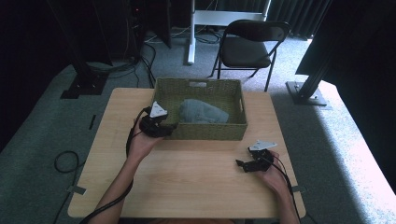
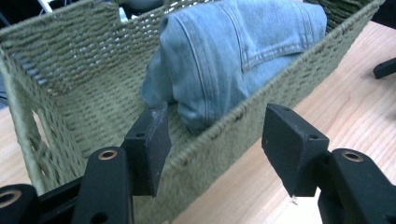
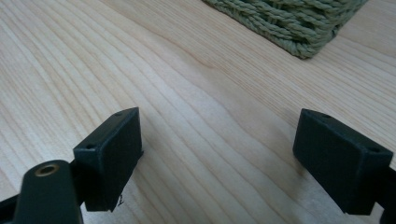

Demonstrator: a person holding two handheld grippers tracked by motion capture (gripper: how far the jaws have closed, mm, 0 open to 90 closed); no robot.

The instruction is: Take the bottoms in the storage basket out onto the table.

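Note:
A green woven basket [image 1: 205, 131] stands at the far middle of the wooden table [image 1: 196, 182]. Folded blue jeans [image 1: 203, 112] lie inside it, seen close up as jeans [image 2: 243, 51] in the left gripper view. My left gripper [image 1: 172, 126] hovers at the basket's front left corner, open. Its jaws straddle the front wall of the basket [image 2: 70, 79], one on the inner side and one over the table, and neither pad touches anything; the left gripper [image 2: 215, 126] holds nothing. My right gripper [image 1: 240, 164] rests low over the table at the right, open and empty.
A corner of the basket [image 3: 299, 23] lies ahead of the right gripper [image 3: 219, 126], with bare wood between. Beyond the table stand a black folding chair [image 1: 250, 44] and dark frame legs [image 1: 306, 91]; cables lie on the grey carpet [image 1: 65, 161].

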